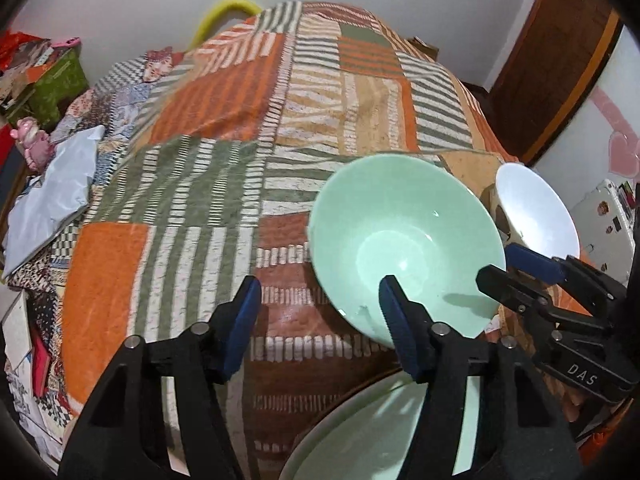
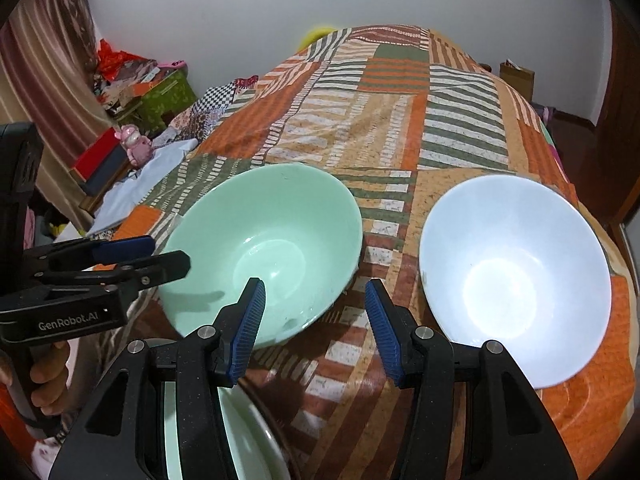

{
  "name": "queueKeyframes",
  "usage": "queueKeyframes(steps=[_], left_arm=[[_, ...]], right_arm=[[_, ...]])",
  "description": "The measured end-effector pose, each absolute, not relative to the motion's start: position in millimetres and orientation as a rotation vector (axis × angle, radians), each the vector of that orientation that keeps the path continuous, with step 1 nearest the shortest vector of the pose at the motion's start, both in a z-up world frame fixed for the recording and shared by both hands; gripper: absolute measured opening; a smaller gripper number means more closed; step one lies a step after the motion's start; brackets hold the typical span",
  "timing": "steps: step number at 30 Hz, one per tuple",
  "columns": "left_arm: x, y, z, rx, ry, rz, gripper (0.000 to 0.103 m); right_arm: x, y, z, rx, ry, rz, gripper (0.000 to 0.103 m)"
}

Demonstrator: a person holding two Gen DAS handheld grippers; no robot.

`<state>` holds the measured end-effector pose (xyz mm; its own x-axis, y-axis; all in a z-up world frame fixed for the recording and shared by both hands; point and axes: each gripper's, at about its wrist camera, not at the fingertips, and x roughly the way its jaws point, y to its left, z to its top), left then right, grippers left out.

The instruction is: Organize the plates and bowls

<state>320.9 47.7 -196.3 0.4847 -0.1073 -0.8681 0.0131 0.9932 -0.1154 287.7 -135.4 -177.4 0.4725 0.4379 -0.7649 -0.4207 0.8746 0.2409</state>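
Bedroom scene, white walls, big bed covered by a patchwork bedspread (image 1: pixel 224 128) in orange, green and cream stripes; it fills most of both views. Clutter along the bed's far-left side: green box (image 2: pixel 166 94), pink figurine (image 2: pixel 136 145), pale blue cloth (image 1: pixel 52 196). Brown door (image 1: pixel 556 52) at right in the left wrist view.

Green bowl (image 2: pixel 264 248) sits on the bedspread, upright, nothing in it. White bowl (image 2: pixel 516 276) sits to its right, also upright, apart from the green one with a strip of bedspread between them. Green plate (image 1: pixel 384 436) lies nearest the camera, at the bottom edge of both views, partly hidden under the gripper bodies; its far rim is close to the green bowl, contact unclear.

Left gripper (image 1: pixel 320 320) hovers over the bedspread, jaws spread wide, nothing between them; its right finger overlaps the green bowl's near rim in the left wrist view, cannot tell if it touches. Right gripper (image 2: pixel 316 320) hovers between the two bowls, jaws also spread wide and holding nothing, left finger over the green bowl's near edge. In the right wrist view the left gripper shows at far left, its tips reaching the green bowl's left rim.
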Motion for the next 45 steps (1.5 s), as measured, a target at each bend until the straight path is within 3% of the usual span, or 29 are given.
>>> queueKeyframes(steps=[5, 10, 15, 26, 45], left_arm=[[331.3, 42.3, -207.9, -0.103, 1.09, -0.1, 0.05], [336.6, 39.3, -214.0, -0.099, 1.11, -0.108, 0.042], [340.0, 35.0, -220.8, -0.105, 1.129, -0.13, 0.027], [328.1, 26.7, -209.9, -0.078, 1.087, -0.13, 0.027], [258.9, 26.5, -133.9, -0.086, 0.934, -0.109, 0.027]], right_arm=[[295.4, -131.5, -186.8, 0.03, 0.984, 0.537, 0.039], [297.5, -128.3, -191.0, 0.044, 1.005, 0.552, 0.036], [298.4, -126.5, -191.5, 0.038, 1.006, 0.543, 0.035], [291.1, -131.3, -179.1, 0.036, 0.976, 0.529, 0.032], [241.8, -130.5, -121.5, 0.012, 0.849, 0.562, 0.032]])
